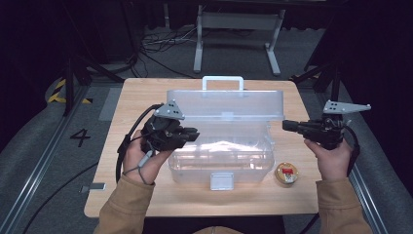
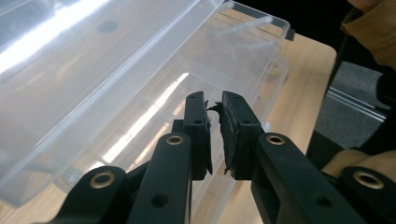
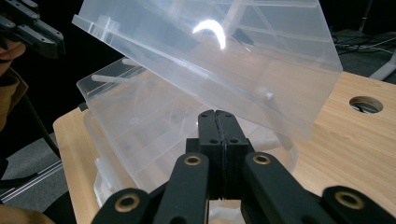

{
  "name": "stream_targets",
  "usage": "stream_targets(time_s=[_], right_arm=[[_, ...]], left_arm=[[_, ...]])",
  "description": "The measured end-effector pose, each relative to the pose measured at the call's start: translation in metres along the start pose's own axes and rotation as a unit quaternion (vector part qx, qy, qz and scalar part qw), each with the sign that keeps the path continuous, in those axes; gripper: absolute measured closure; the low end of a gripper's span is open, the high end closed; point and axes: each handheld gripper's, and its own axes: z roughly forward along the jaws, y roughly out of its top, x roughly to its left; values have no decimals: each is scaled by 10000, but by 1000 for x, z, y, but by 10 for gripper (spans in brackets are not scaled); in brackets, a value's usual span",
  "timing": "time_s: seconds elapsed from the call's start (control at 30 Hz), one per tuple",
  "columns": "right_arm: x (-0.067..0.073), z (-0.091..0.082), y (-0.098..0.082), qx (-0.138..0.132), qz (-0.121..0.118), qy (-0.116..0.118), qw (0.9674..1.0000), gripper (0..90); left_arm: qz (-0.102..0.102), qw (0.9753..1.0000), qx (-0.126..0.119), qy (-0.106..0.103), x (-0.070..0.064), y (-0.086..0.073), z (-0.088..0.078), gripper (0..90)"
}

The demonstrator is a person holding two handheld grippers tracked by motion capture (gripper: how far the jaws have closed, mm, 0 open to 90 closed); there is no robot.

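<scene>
Hovering my left gripper [image 1: 192, 135] at the near-left end of the clear plastic box [image 1: 220, 161], I am keeping its jaws slightly parted, nothing gripped between them, probably readying to steady the wall. My right gripper [image 3: 218, 122] is waiting clenched and empty off the box's other end, its tip aiming at the propped lid [image 1: 225, 104]. The high view is showing a small round tin [image 1: 287, 173] just beside the box's near-right corner; the right gripper view is revealing a hole in the table [image 3: 365, 104].
</scene>
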Motion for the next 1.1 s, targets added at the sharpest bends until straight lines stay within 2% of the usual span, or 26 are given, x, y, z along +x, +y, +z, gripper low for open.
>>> stream_targets(time_s=[0.2,0.3,0.4,0.7,0.77,0.8,0.87,0.9,0.93,1.03,1.1], right_arm=[[1,4,-3,20,-11,5,10000,900],[1,7,-6,63,13,-6,10000,900],[1,9,-7,107,17,7,9999,900],[4,6,-8,102,-71,-20,9999,899],[6,4,-8,115,-106,-43,9999,825],[7,2,-9,121,-135,-101,9998,793],[10,-1,-9,132,-265,-363,9989,707],[11,-5,-10,66,-341,-683,9971,648],[11,-5,-10,66,-341,-683,9971,648],[10,-10,-11,-127,-306,-898,9954,538],[10,-10,-10,-205,-284,-1014,9942,506]], left_arm=[[-222,9994,-164,185,11,-14,6,852],[-391,9980,-365,335,17,-22,7,890],[-556,9967,-429,404,25,-28,8,895],[-583,9961,-463,473,31,-31,6,895],[-580,9961,-441,502,31,-31,6,895],[-578,9960,-435,521,31,-32,5,895],[-613,9957,-463,514,32,-32,5,895],[-599,9959,-452,500,33,-32,5,895],[-605,9959,-460,499,33,-32,5,895],[-597,9958,-463,519,34,-31,5,895],[-584,9959,-464,517,35,-30,4,895]])
